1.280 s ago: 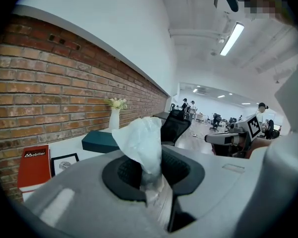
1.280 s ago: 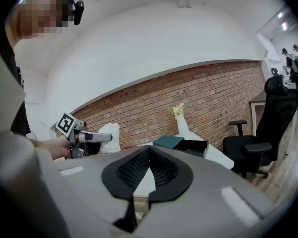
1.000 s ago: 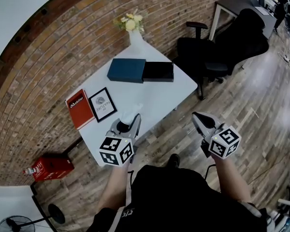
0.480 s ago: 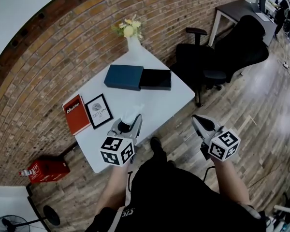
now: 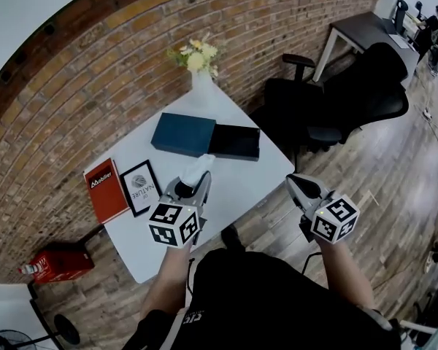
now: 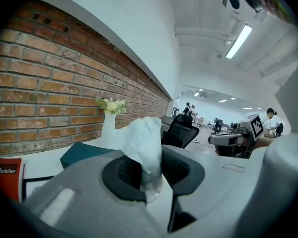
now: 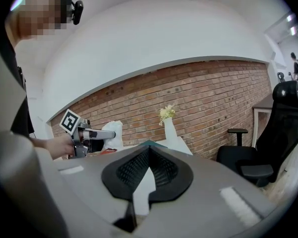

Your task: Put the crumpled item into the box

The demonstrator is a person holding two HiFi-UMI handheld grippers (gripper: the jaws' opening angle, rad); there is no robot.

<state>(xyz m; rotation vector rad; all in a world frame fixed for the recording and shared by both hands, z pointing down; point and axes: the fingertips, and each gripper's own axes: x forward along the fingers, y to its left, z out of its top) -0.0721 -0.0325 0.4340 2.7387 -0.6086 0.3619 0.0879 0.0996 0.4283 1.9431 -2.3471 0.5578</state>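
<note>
A crumpled white item [image 5: 198,168] [image 6: 144,142] is pinched in my left gripper [image 5: 194,184] [image 6: 148,175], which is shut on it above the near part of the white table [image 5: 242,183]. Beyond it lies the box: a teal part [image 5: 182,133] [image 6: 83,153] with a black open part [image 5: 236,142] beside it. My right gripper [image 5: 301,187] [image 7: 147,157] hangs off the table's right side over the floor, shut with nothing in it. The right gripper view shows the left gripper [image 7: 92,135] with the white item [image 7: 112,135].
A white vase of flowers [image 5: 198,68] [image 6: 109,124] [image 7: 168,124] stands at the table's far corner by the brick wall. A red book [image 5: 104,191] and a framed card [image 5: 139,187] lie on the left. A black office chair [image 5: 328,100] stands to the right.
My left gripper has carried the white item forward over the table, closer to the box. The right gripper has hardly moved.
</note>
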